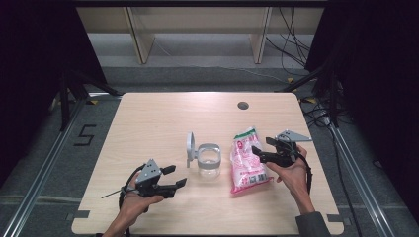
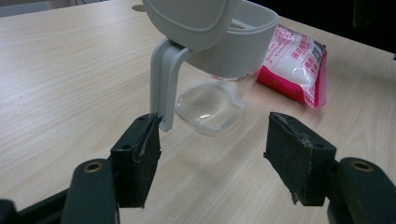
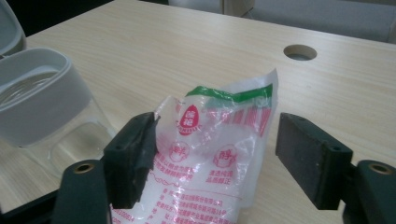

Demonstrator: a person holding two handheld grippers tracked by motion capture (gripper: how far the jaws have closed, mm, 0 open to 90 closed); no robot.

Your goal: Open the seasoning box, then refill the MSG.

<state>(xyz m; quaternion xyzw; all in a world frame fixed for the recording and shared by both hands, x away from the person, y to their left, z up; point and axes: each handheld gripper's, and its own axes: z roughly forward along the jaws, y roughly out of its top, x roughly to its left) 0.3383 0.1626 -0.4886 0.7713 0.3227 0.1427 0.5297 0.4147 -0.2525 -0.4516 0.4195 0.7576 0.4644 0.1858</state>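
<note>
Right hand-held gripper (image 3: pixel 212 158) spread wide around the crumpled top of the pink-and-white bag (image 3: pixel 210 154), pads apart from it; left hand-held gripper (image 2: pixel 212 158) likewise open, just short of the lidded clear jar (image 2: pixel 219 70) on the surface (image 2: pixel 70 70).

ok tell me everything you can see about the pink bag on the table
The pink bag is a soft plastic pouch, pink and white with red print and a green band near its crumpled top, holding white grains. It lies on the table right of the clear jar, apart from it. The right gripper has its open jaws around the bag's top.
</note>
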